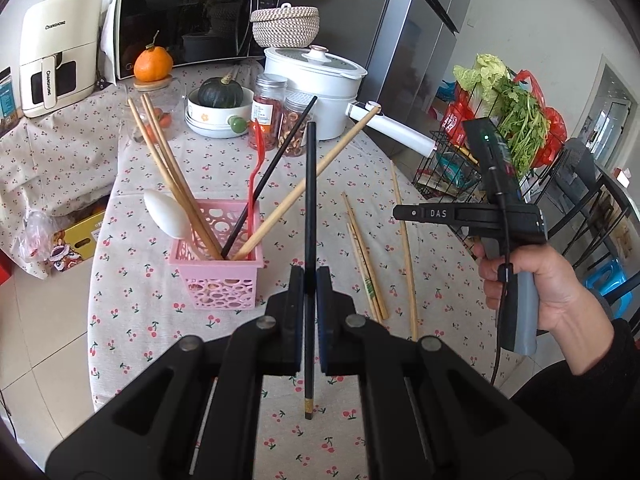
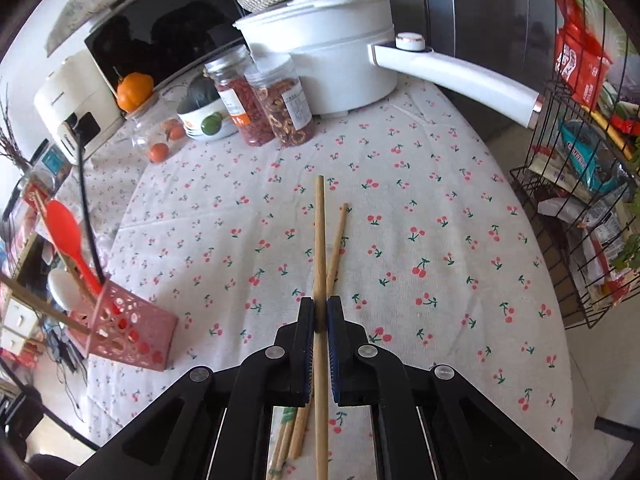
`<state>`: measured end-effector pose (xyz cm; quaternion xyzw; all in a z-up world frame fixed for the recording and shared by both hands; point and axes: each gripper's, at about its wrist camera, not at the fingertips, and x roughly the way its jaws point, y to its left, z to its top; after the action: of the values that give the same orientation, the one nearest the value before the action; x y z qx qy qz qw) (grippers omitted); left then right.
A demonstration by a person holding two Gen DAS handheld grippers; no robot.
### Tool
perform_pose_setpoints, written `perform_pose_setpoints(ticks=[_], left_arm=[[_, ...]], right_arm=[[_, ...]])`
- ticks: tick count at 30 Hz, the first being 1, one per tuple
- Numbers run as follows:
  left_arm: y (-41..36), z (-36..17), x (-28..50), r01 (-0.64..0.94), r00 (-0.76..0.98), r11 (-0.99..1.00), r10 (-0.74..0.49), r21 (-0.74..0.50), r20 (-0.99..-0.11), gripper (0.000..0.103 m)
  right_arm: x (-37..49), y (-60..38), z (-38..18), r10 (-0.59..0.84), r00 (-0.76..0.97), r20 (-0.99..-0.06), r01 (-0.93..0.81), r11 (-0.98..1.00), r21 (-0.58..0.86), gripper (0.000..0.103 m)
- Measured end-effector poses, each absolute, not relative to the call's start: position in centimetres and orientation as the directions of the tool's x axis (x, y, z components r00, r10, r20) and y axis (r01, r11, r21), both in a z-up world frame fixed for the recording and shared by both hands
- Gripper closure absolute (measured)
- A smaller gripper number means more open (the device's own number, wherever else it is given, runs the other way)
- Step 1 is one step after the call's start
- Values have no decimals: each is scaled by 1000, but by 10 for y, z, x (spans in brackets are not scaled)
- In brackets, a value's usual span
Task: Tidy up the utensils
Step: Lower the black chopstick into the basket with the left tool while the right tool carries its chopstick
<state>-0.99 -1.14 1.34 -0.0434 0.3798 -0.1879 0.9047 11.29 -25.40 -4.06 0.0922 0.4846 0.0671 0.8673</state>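
My left gripper (image 1: 310, 280) is shut on a black chopstick (image 1: 310, 200) and holds it upright-forward above the table, just right of the pink perforated holder (image 1: 218, 280). The holder contains wooden chopsticks (image 1: 168, 176), a black chopstick, a red spoon (image 1: 256, 168) and a white spoon (image 1: 166, 214). My right gripper (image 2: 320, 308) is shut on a long wooden chopstick (image 2: 319, 240), raised over several wooden chopsticks (image 2: 336, 248) lying on the cloth. The right gripper also shows in the left wrist view (image 1: 404, 213). The holder stands at the left in the right wrist view (image 2: 124, 332).
Cherry-print tablecloth (image 2: 440, 240) covers the table. At the back stand a white pot with long handle (image 2: 332, 60), two jars (image 2: 280, 104), a bowl with a squash (image 1: 220, 108), a glass jar, a microwave (image 1: 188, 20). A wire rack of groceries (image 2: 580, 200) is to the right.
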Motion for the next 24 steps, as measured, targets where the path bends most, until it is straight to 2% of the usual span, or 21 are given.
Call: perform_pose_setpoints(ticks=[8,15,24], left_arm=[[2,38,-26,312,695,919,-395,-243,-601,97],[29,69,-28,277,768,915,-394,-294,-504,97],[60,96,-17,185,868,935,-300,-303,-395,97]], right_arm=[[66,-245,18,234,651,-722,-80,967,241,97],[39,-238,61,278,736,-618,-136,954,268,97],[25,-219,98,361,771,-525,-234,927,294,97]])
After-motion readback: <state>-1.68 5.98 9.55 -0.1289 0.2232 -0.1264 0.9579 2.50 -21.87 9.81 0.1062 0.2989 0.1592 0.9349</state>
